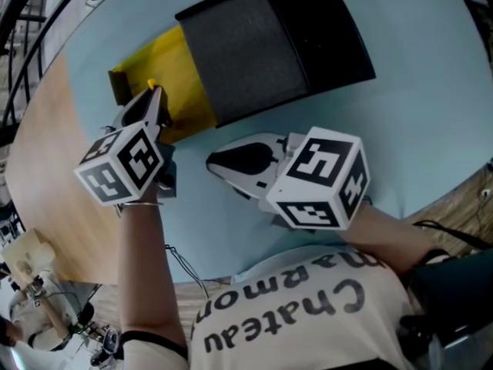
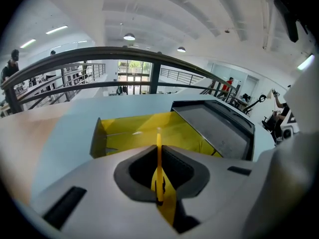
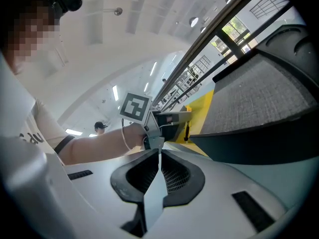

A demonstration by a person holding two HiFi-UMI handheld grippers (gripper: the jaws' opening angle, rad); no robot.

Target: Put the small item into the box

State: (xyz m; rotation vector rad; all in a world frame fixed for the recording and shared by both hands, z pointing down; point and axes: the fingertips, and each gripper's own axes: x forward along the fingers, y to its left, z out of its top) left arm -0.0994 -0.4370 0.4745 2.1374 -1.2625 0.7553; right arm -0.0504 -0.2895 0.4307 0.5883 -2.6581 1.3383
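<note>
so, small item (image 2: pixel 159 156) in left gripper (image 1: pixel 155 95), by box (image 2: pixel 189 131)

The box (image 1: pixel 181 75) lies on the desk (image 1: pixel 431 114), toward its far left. A lid (image 1: pixel 262 48) rests over the box's right part and reaches further right. The left tongs (image 1: pixel 154 92) stand at the box's near edge, with an item (image 2: pixel 159 153) between them. The right tongs (image 1: pixel 213 161) lie to their right, before the lid.
</note>
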